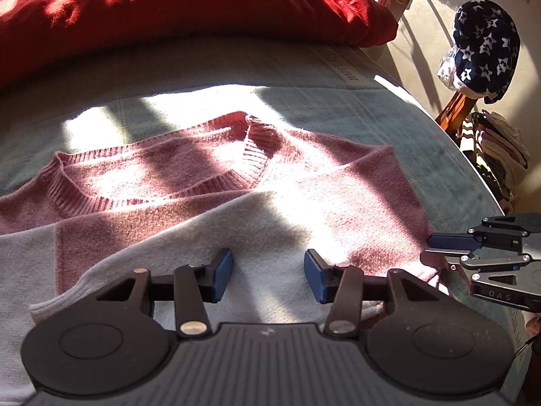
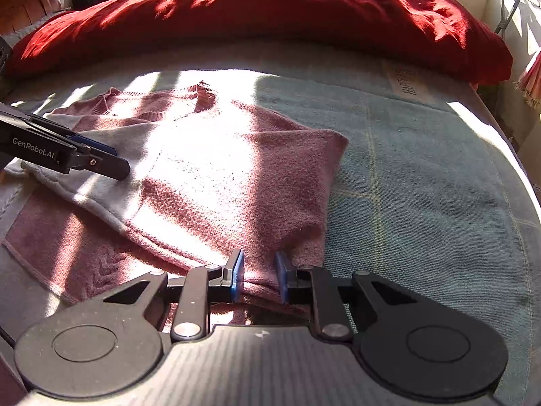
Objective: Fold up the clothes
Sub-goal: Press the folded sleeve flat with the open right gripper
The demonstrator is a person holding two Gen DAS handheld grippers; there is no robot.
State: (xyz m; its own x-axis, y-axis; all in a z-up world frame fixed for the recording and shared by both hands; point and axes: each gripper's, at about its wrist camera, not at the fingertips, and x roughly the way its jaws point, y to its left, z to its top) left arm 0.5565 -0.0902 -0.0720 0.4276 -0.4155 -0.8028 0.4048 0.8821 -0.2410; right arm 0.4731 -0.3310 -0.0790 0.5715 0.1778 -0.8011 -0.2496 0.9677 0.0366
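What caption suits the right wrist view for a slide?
Right tongs pinch the pink knitted sweater on the grey-green bedspread; red quilt behind.

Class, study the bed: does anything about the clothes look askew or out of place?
Yes. The pink sweater's collar is askew: one corner is flipped up into a peak instead of lying flat. A pale grey garment lies slantwise across the sweater. The right claw pinches the sweater's edge.

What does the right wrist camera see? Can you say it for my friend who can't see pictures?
The right gripper pinches a fold of a pink sweater lying on a green bedcover. A pale sleeve crosses the sweater, the left gripper sits above it, and a red blanket lies behind.
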